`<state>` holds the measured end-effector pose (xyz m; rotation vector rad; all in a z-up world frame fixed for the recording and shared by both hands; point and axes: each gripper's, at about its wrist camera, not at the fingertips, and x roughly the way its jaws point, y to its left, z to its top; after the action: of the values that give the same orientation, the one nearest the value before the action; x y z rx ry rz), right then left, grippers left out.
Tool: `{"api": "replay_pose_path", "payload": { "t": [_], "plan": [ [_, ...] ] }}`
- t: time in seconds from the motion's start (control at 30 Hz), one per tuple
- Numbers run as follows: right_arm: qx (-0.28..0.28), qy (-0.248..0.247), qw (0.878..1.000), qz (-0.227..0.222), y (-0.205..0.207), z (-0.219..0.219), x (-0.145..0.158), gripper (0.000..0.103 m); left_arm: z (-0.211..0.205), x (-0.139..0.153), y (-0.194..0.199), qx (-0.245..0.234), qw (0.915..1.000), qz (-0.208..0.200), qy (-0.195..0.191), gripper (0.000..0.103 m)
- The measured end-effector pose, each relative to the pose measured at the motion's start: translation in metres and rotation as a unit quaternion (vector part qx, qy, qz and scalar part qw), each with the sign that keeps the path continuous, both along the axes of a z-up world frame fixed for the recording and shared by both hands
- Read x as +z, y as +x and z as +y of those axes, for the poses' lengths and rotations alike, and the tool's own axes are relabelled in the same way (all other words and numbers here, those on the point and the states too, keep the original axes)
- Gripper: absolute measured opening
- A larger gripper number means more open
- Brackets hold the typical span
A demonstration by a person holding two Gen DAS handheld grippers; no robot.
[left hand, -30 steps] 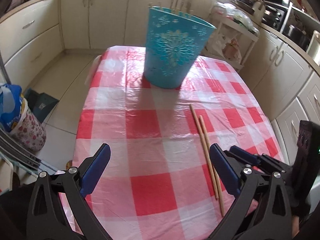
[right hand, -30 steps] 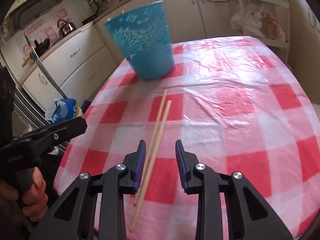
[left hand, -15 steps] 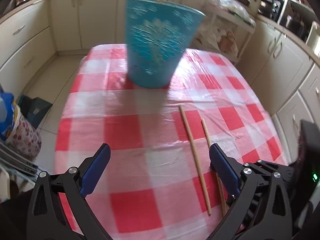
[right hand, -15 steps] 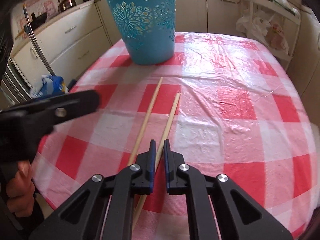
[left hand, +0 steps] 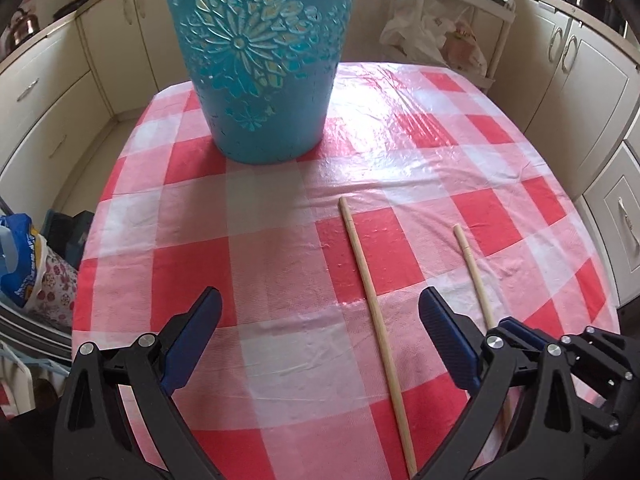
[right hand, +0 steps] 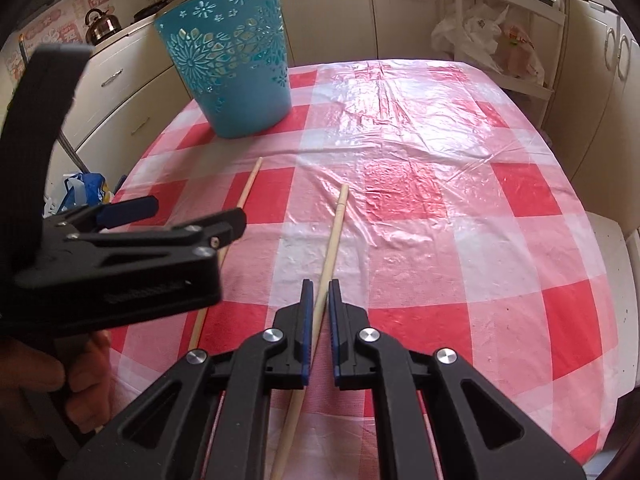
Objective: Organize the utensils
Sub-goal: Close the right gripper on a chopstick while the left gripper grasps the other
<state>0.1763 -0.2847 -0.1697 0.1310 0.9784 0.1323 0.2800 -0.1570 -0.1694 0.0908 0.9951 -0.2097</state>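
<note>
Two wooden chopsticks lie on the red-and-white checked tablecloth [left hand: 280, 248]. My right gripper [right hand: 319, 296] is shut on the right chopstick [right hand: 334, 228], near its middle; the stick also shows in the left wrist view [left hand: 472, 268], running under the right gripper [left hand: 520, 332]. The left chopstick [left hand: 372, 304] lies between my left gripper's blue pads, beside the right one. My left gripper [left hand: 320, 312] is open and empty, low over the table; it shows in the right wrist view [right hand: 132, 236] over the left chopstick [right hand: 248, 184]. A teal cut-out basket [left hand: 260, 64] stands upright at the table's far left.
Cream kitchen cabinets [left hand: 48, 92] surround the table. A white rack with plastic bags [left hand: 440, 36] stands behind the far right edge. Bags and a drying rack [left hand: 32, 272] sit on the floor to the left. A kettle [right hand: 102, 24] stands on the counter.
My right gripper has closed around the right chopstick. My left gripper has moved forward and lower toward the left chopstick, staying open. The two chopsticks now lie further apart.
</note>
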Motion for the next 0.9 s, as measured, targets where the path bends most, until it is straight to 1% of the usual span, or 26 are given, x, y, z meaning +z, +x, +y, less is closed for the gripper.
{"api": "replay_pose_path", "payload": {
  "t": [0.13,0.27,0.33,0.4,0.43,0.5,0.53,0.6,0.63,0.7,0.77,0.9],
  "plan": [
    [0.001,0.0,1.0,-0.001,0.001,0.0,-0.001,0.008,-0.002,-0.007,0.003,0.003,1.0,0.005,0.0,0.095],
    [0.002,-0.005,1.0,-0.003,0.002,0.0,-0.001,0.008,-0.006,-0.009,0.003,0.0,1.0,-0.002,0.008,0.095],
    [0.004,-0.011,1.0,-0.005,0.002,0.001,-0.001,0.008,-0.01,-0.009,0.002,-0.004,0.9999,-0.006,0.012,0.091],
    [0.007,-0.017,1.0,-0.007,0.002,0.002,-0.001,0.008,-0.014,-0.008,0.002,-0.009,0.9996,-0.016,0.024,0.077],
    [0.007,-0.019,1.0,-0.008,0.003,0.002,-0.001,0.008,-0.015,-0.007,0.001,-0.012,0.9995,-0.019,0.021,0.073],
    [0.007,-0.02,1.0,-0.009,0.003,0.003,-0.001,0.008,-0.018,-0.005,0.0,-0.017,0.9994,-0.024,0.02,0.055],
    [0.007,-0.019,1.0,-0.009,0.003,0.003,-0.001,0.008,-0.018,-0.004,0.0,-0.019,0.9994,-0.024,0.018,0.05],
    [0.008,-0.02,1.0,-0.009,0.003,0.003,-0.001,0.008,-0.018,-0.003,0.0,-0.024,0.9993,-0.024,0.015,0.035],
    [0.008,-0.02,1.0,-0.009,0.003,0.003,-0.001,0.008,-0.018,-0.002,0.0,-0.026,0.9993,-0.023,0.014,0.031],
    [0.012,-0.019,1.0,-0.009,0.004,0.004,-0.001,0.008,-0.017,-0.002,-0.001,-0.032,0.9993,-0.021,0.008,0.014],
    [0.018,-0.015,1.0,-0.008,0.004,0.006,-0.001,0.008,-0.014,-0.001,-0.002,-0.034,0.9993,-0.017,-0.002,0.007],
    [0.028,-0.008,1.0,-0.002,0.004,0.01,0.001,0.008,-0.004,-0.001,-0.009,-0.036,0.9992,-0.012,-0.009,0.005]
  ]
}}
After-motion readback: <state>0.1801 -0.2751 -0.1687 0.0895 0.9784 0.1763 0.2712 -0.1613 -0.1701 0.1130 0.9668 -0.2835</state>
